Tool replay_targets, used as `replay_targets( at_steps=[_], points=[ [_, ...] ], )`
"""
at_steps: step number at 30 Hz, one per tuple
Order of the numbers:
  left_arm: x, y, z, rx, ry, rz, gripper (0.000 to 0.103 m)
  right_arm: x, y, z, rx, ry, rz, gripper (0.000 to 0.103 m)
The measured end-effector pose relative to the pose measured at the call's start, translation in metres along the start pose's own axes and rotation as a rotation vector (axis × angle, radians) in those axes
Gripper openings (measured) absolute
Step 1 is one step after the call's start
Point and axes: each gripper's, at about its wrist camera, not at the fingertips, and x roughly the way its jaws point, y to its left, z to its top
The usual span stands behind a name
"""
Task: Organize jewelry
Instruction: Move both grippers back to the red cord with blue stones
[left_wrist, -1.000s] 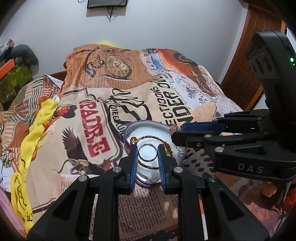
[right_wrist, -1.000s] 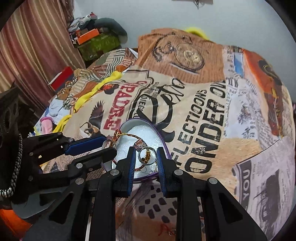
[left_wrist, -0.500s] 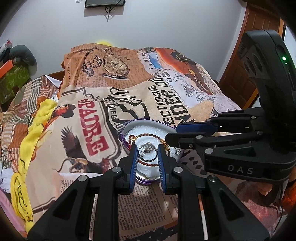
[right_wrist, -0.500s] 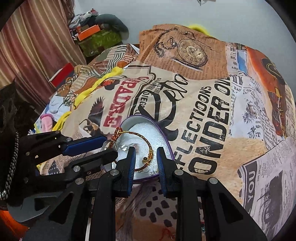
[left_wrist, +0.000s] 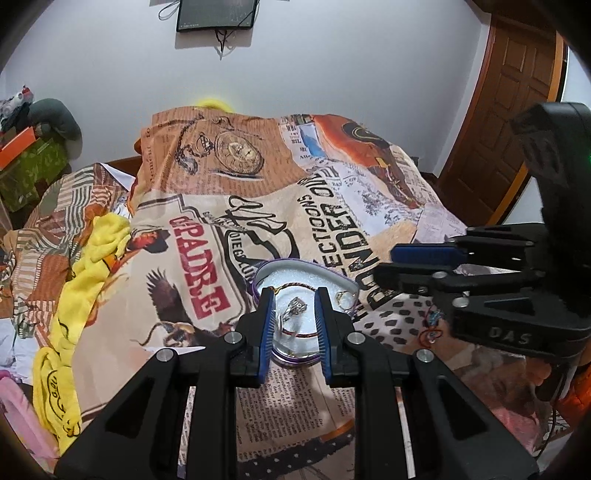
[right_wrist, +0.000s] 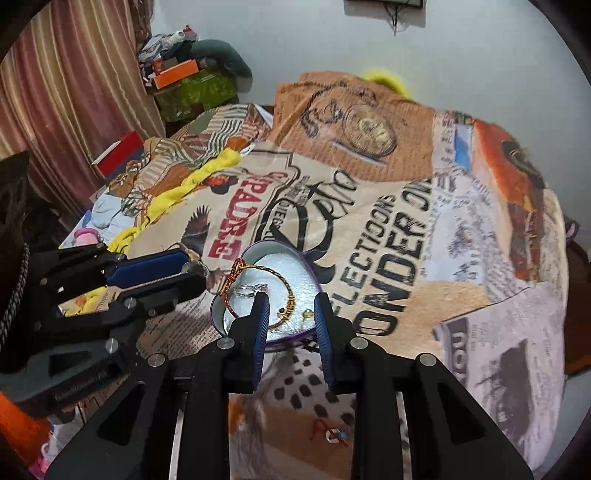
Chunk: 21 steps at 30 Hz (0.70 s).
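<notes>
A purple heart-shaped box (left_wrist: 295, 263) (right_wrist: 275, 243) lined with white foam lies on the printed bedspread. Inside it are a red-and-gold bracelet (right_wrist: 232, 277), a silver ring (left_wrist: 295, 307) (right_wrist: 248, 290) and a small gold ring (left_wrist: 343, 298) (right_wrist: 306, 315). My left gripper (left_wrist: 294, 295) (right_wrist: 194, 267) hovers over the box's near left side, its jaws a little apart and holding nothing. On the box's right side my right gripper (right_wrist: 291, 299) (left_wrist: 384, 265) hangs the same way, narrowly open with nothing between its pads.
A red thread charm (right_wrist: 332, 435) (left_wrist: 432, 326) lies on the bedspread near the right gripper. A yellow cloth (left_wrist: 62, 314) is bunched at the bed's left edge. Boxes and clutter (right_wrist: 192, 85) stand by the striped curtain (right_wrist: 55, 92). A wooden door (left_wrist: 506, 110) is at the far right.
Both grippers have lifted and drawn back from the box. The right gripper's fingers no longer straddle the bracelet's clasp. The silver ring lies loose on the foam.
</notes>
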Motion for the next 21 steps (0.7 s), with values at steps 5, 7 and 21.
replay_targets(
  at_steps=[5,7,21],
  points=[
    [-0.012,-0.01,0.006,0.003,-0.015,-0.014,0.021,-0.035,-0.012,-0.004,0.03,-0.076,-0.035,0.023],
    [-0.014,-0.015,0.008,0.01,-0.018,-0.02,0.022,-0.048,-0.019,-0.006,0.044,-0.101,-0.05,0.023],
    [0.006,-0.069,0.001,0.079,0.053,-0.108,0.032,-0.104,-0.07,-0.047,0.149,-0.166,-0.158,0.039]
  ],
)
